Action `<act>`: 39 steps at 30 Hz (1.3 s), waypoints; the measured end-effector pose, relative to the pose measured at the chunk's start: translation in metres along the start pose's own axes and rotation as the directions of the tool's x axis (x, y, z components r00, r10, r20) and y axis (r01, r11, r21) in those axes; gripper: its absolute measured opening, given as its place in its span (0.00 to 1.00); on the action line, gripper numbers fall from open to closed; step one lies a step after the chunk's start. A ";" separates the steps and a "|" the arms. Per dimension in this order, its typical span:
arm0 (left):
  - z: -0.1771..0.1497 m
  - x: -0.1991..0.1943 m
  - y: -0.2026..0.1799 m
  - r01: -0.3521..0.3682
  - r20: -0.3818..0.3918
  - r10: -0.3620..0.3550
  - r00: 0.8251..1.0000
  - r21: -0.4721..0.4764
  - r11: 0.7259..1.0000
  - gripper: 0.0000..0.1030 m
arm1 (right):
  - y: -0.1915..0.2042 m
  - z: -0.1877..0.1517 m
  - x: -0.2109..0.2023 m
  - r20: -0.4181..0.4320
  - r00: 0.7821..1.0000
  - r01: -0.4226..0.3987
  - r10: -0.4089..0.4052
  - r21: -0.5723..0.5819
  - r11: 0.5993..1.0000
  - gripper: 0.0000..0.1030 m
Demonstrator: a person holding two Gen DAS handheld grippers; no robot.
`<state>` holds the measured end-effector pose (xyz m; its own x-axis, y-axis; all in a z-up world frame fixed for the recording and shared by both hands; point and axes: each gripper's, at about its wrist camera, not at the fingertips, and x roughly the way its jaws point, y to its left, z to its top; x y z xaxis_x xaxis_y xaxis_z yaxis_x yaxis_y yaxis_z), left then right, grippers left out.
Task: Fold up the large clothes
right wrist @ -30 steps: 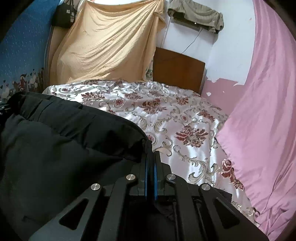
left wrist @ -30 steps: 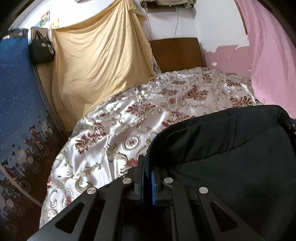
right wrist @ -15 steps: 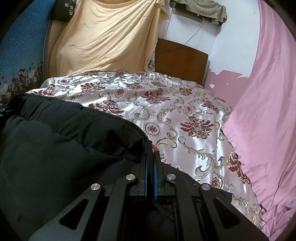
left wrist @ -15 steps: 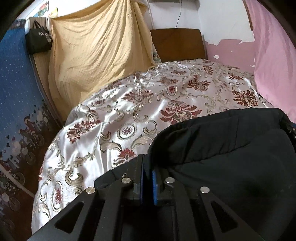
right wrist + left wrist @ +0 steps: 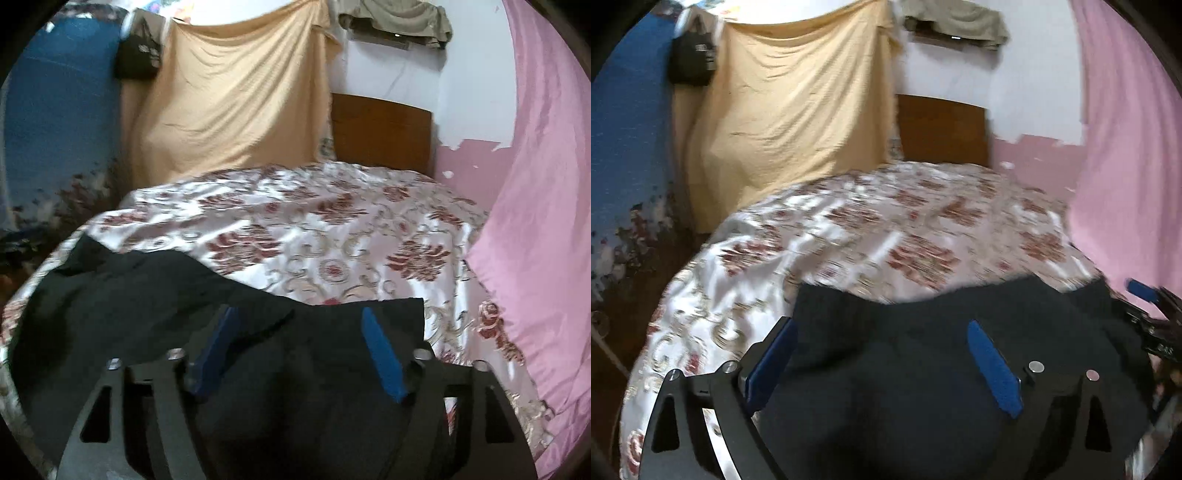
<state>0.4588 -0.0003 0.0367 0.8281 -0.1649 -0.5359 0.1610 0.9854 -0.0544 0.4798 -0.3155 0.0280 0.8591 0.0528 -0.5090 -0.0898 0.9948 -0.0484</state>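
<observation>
now spread wide: left gripper (image 5: pixel 882 334), blue pads (image 5: pixel 991 373) far apart, nothing pinched between them. below and between the two fingers, black garment (image 5: pixel 923 369), lying loose on the floral satin bedspread (image 5: pixel 849 229) at the near end of the bed. far edge of the dark cloth running across the bed from just past the left pad toward the right side of the left wrist view. at the right margin there, right gripper (image 5: pixel 1141 295), one blue pad tip showing above the cloth's right end, black frame behind it; whether touching the cloth cannot be told.

likewise parted in its own view: right gripper (image 5: pixel 299 321), blue pads (image 5: pixel 380 354) well apart, empty gap between, black garment (image 5: pixel 147 295) underneath and stretching off to the left over the bedspread (image 5: pixel 332 236). right corner of the garment squared off just beside the right pad, bedspread bare beyond it. both views blurred, so folds and seams in the cloth hard to make out.

beyond the bed: wooden headboard (image 5: pixel 382 133) against the white wall, yellow sheet (image 5: pixel 229 99) hung to its left, pink curtain (image 5: pixel 546 221) draped down the right side and touching the bedspread's edge, blue patterned cloth (image 5: pixel 59 129) at far left, dark bag (image 5: pixel 138 55) hanging near the yellow sheet's top corner, olive cloth (image 5: pixel 402 18) draped high on the wall.
</observation>
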 end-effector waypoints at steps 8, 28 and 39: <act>-0.039 0.013 -0.056 0.138 -0.059 -0.131 0.990 0.129 0.982 0.94 | 0.028 -0.046 -0.001 -0.074 0.983 -0.170 0.166 -0.043 0.985 0.80; -0.007 0.130 -0.020 0.008 -0.168 0.001 0.986 0.052 0.999 1.00 | -0.006 -0.017 0.134 -0.215 0.976 -0.055 0.046 -0.036 0.998 0.81; -0.014 0.168 0.003 0.044 -0.233 -0.062 0.970 -0.082 0.996 1.00 | -0.019 -0.025 0.167 -0.236 0.960 -0.134 0.153 0.094 0.986 0.87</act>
<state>0.5911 -0.0248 -0.0650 0.6681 -0.2119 -0.7133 0.1528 0.9772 -0.1471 0.6120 -0.3277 -0.0776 0.6917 0.1825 -0.6987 -0.1569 0.9824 0.1013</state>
